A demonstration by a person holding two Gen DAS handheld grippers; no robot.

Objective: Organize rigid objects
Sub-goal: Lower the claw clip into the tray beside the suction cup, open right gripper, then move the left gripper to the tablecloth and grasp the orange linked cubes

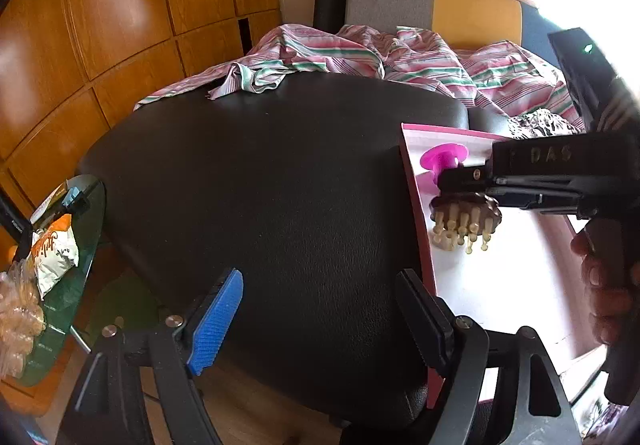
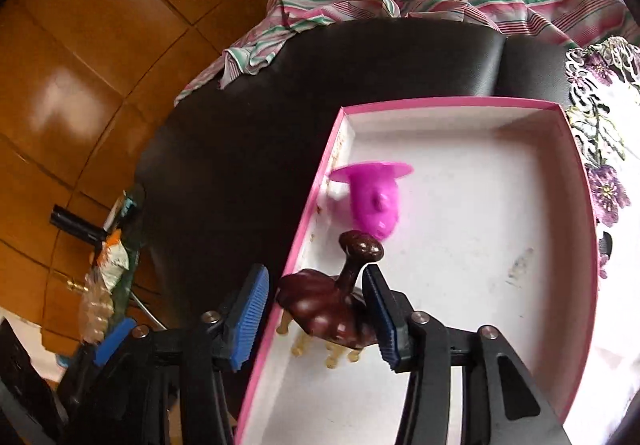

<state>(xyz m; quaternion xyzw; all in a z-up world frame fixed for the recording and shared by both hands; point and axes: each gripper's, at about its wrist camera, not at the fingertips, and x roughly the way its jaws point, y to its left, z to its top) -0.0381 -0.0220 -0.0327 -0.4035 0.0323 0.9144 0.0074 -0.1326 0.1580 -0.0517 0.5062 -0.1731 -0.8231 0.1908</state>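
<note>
A pink-rimmed white box (image 2: 460, 103) lies on a black leather seat (image 1: 260, 173). Inside it a magenta plastic piece (image 2: 374, 199) lies near the left wall. A brown scalp-massage brush (image 2: 332, 305) with cream prongs hangs just above the box floor by the left wall. My right gripper (image 2: 316, 313) is open around it; the right pad touches its handle, the left pad (image 2: 248, 315) stands apart outside the box wall. In the left wrist view the right gripper (image 1: 460, 185) sits over the brush (image 1: 464, 217) and the box (image 1: 416, 197). My left gripper (image 1: 320, 317) is open and empty over the seat.
A striped pink and green cloth (image 1: 360, 57) is crumpled at the back of the seat. A floral lace cloth (image 2: 600, 165) lies right of the box. A glass side table (image 1: 80, 245) with snack bags stands at the left. Wooden panels (image 1: 100, 25) line the left wall.
</note>
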